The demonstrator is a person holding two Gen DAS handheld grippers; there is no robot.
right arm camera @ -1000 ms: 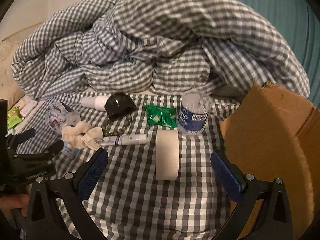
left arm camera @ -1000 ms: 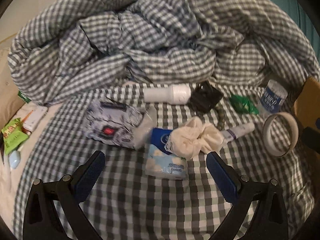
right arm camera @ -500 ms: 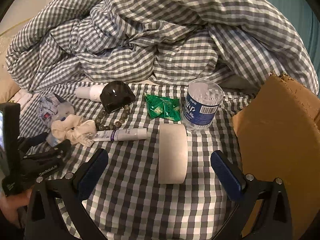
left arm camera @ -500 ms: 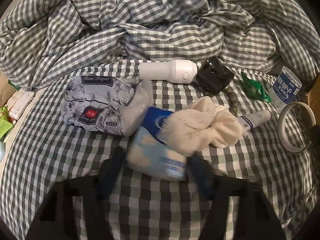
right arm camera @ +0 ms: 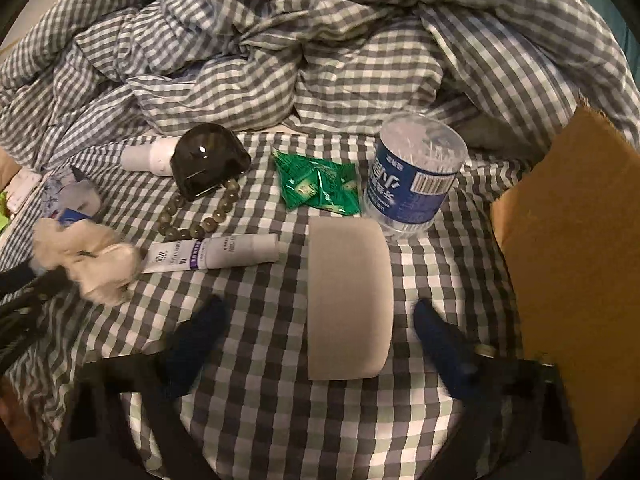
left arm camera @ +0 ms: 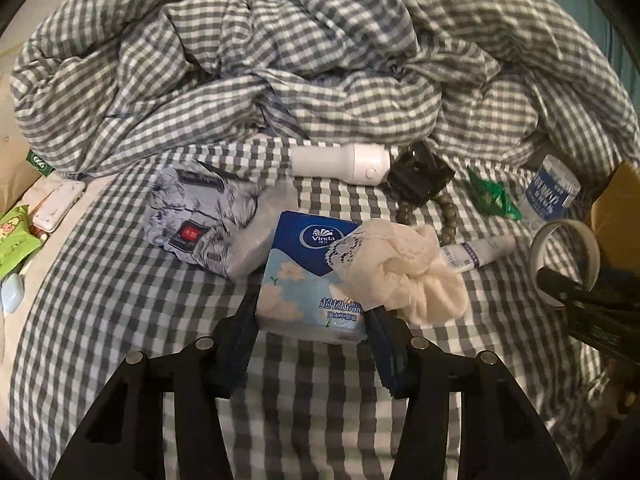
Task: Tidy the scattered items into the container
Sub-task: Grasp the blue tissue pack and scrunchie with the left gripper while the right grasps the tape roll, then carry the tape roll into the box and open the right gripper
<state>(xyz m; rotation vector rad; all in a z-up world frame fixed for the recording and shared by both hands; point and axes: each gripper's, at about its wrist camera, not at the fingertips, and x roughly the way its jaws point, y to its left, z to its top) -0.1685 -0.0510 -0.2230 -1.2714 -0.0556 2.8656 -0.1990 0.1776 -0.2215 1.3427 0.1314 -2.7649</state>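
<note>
The left claw is closing, its two blue pads against the sides of the blue tissue pack, pinching its near end. The right claw is closing too, with the tape roll standing on edge between its blurred pads; a gap shows on each side, so it does not yet press the roll.

Taking the tape roll as landmark on the checked bed sheet: the cotton-swab jar stands just behind it, the green sachets behind and to its left. The white tube lies just left of it, and further left a cream scrunchie rests partly on the tissue pack. The bead bracelet and a black case lie behind the tube, a white bottle beyond them. The cardboard box stands to the roll's right. A crumpled duvet is heaped behind everything.
</note>
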